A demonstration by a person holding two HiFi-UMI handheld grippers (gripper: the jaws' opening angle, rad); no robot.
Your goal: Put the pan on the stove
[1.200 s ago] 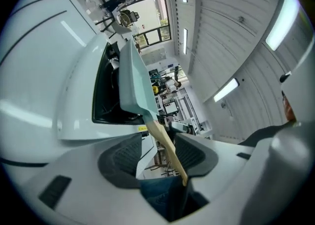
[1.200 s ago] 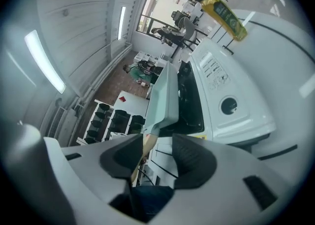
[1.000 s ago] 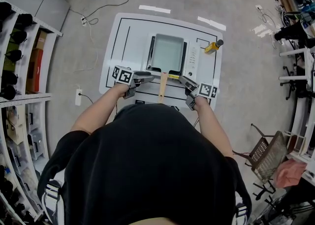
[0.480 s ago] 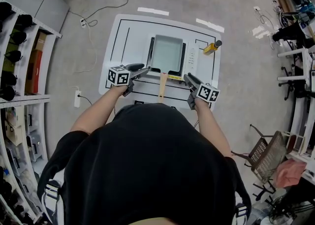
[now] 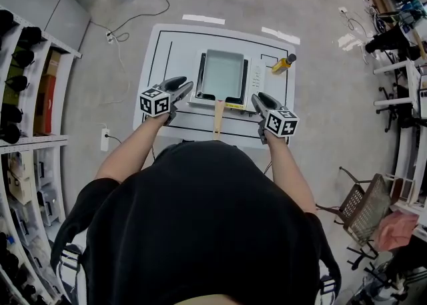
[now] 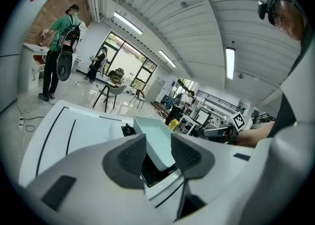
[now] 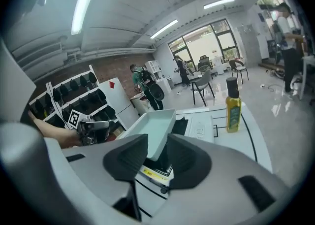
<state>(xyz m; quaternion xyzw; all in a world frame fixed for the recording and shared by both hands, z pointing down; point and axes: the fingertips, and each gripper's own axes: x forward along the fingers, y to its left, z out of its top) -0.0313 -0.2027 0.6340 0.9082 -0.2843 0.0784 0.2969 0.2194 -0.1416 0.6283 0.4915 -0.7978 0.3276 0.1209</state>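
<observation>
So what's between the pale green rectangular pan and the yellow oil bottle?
The white control panel of the portable stove, then bare white table; the head view shows it.

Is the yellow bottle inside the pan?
No, the yellow black-capped bottle stands on the white table, apart from the pale rectangular pan.

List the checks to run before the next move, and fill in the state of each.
1. Pan sits flat on the stove: ok.
2. Left tongs empty, jaws apart, just been closing on nothing: ok.
3. Right tongs empty, jaws apart, just been closing on nothing: ok.
4. Wooden handle clear of both tongs: ok.
5. Oil bottle upright, apart from the stove: ok.
6. Stove switched off: cannot tell.
</observation>
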